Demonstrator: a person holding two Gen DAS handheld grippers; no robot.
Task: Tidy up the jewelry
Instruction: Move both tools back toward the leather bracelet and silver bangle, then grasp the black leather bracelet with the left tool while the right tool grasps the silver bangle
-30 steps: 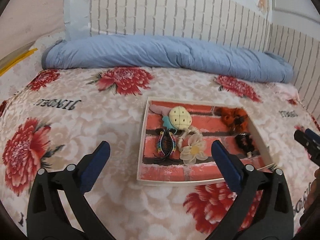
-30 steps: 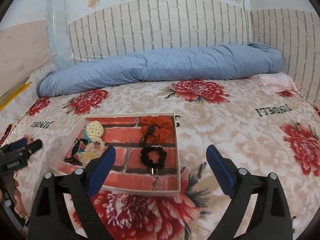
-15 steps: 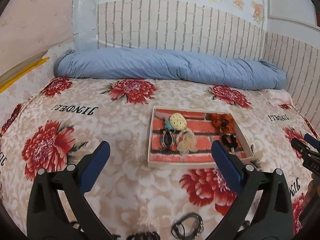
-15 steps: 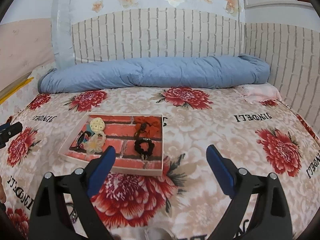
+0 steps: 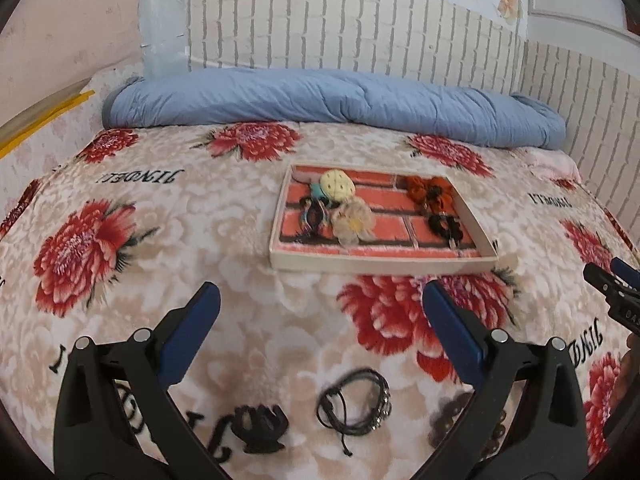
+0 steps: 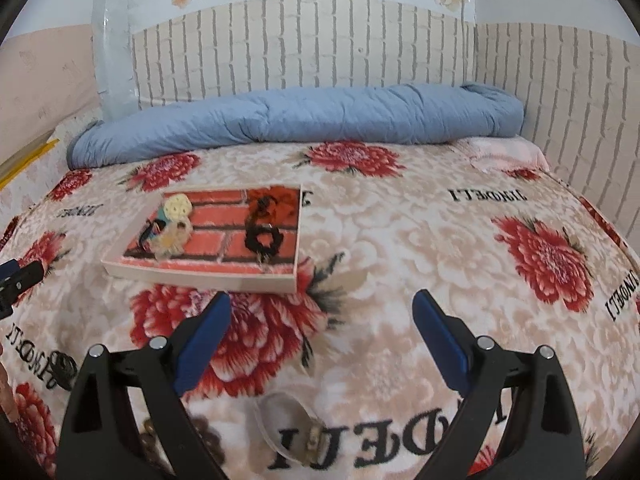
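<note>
A shallow tray (image 5: 380,262) with a red brick-pattern floor lies on the flowered bedspread; it also shows in the right wrist view (image 6: 200,274). It holds a cream round piece (image 5: 337,186), a pale flower clip (image 5: 354,222), an orange scrunchie (image 5: 430,190) and a black scrunchie (image 5: 445,227). Near me on the bedspread lie a black cord bracelet (image 5: 354,406), a black claw clip (image 5: 260,426), a brown bead bracelet (image 5: 448,420) and a white band (image 6: 288,424). My left gripper (image 5: 320,328) and right gripper (image 6: 322,338) are open and empty, held above the loose pieces.
A rolled blue quilt (image 5: 332,100) lies along the brick-pattern wall behind the tray. The right gripper's tip shows at the left wrist view's right edge (image 5: 608,284). The left gripper's tip shows at the right wrist view's left edge (image 6: 18,276).
Both grippers have pulled back from the tray toward the near edge of the bed. Loose jewelry near me has come into view. Both stay open.
</note>
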